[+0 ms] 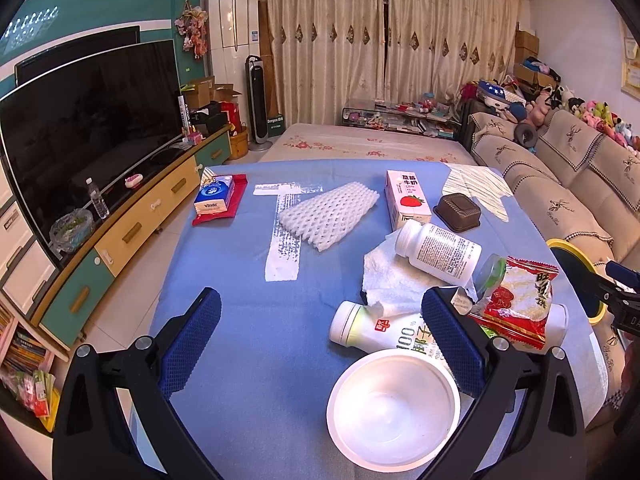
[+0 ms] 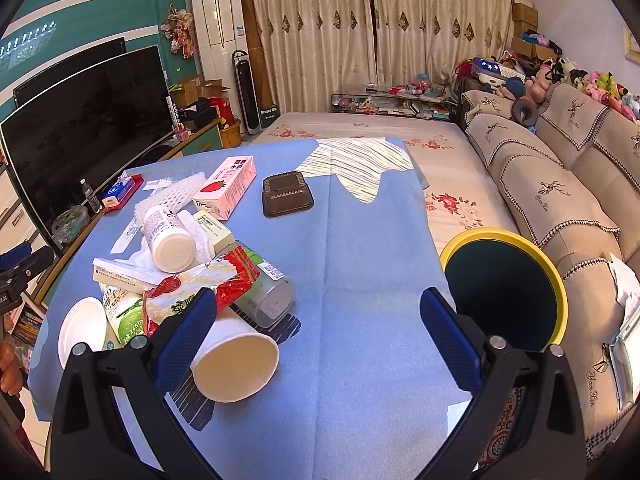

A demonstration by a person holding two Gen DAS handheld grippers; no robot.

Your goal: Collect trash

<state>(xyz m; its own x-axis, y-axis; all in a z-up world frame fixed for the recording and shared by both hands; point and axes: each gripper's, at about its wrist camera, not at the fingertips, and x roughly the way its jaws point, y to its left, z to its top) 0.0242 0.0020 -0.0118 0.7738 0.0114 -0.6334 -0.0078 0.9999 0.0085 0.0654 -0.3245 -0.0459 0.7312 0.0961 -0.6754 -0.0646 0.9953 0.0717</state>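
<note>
Right wrist view, both tools (image 2: 316,334) (image 1: 320,334) spread wide w/ nothing held, bin (image 2: 560,300) at table (image 2: 360,280) edge.

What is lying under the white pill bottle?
The white pill bottle lies on its side on a crumpled white tissue. In the right wrist view a small box sits beside it. Whatever is beneath the tissue is covered.
</note>
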